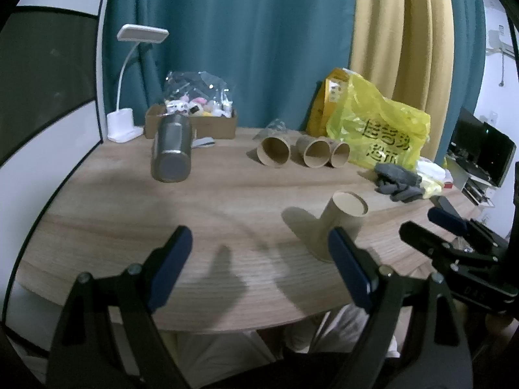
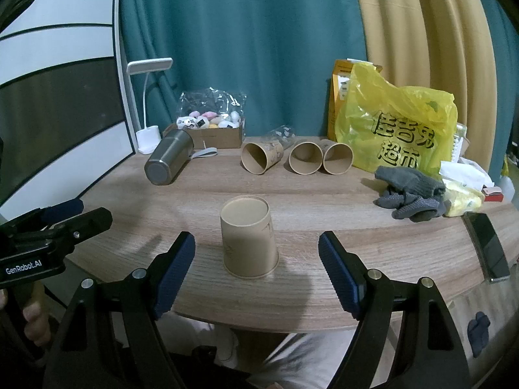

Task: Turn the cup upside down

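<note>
Cup: upside down near the table's front edge, partly hidden by a finger in the left view.
Left gripper: jaws spread, empty.
Right gripper: jaws spread, cup just ahead, untouched.

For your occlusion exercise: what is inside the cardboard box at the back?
The cardboard box holds small plush toys under a clear plastic bag. Anything beneath them is hidden.
</note>
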{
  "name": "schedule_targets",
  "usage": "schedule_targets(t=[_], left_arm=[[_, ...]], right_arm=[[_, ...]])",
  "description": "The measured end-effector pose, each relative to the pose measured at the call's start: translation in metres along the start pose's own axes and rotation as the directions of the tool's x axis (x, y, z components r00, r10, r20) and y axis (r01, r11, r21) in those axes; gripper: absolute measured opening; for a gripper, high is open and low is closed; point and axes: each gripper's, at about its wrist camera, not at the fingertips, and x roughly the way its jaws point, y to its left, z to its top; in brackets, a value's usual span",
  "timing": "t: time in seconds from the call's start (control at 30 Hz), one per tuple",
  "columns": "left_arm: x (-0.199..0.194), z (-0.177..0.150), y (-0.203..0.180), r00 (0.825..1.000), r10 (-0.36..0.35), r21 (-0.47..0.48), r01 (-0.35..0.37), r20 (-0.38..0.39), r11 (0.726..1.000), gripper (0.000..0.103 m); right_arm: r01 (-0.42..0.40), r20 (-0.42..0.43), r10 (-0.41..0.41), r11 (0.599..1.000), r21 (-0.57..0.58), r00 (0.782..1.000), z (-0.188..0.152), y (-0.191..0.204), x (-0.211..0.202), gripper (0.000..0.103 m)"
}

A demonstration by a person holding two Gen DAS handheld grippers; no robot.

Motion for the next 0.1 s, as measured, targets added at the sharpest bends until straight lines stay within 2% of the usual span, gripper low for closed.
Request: schedule_targets(t=[0.1], left_arm=[[-0.0014,-0.0027,-0.0025,1.000,0.001,0.004,-0.001,0.006,1.000,0.087]], right_arm=[[-0.006,-0.001,0.006,1.000,0.005,1.000,0.0000,0.0013,0.0008,0.081]])
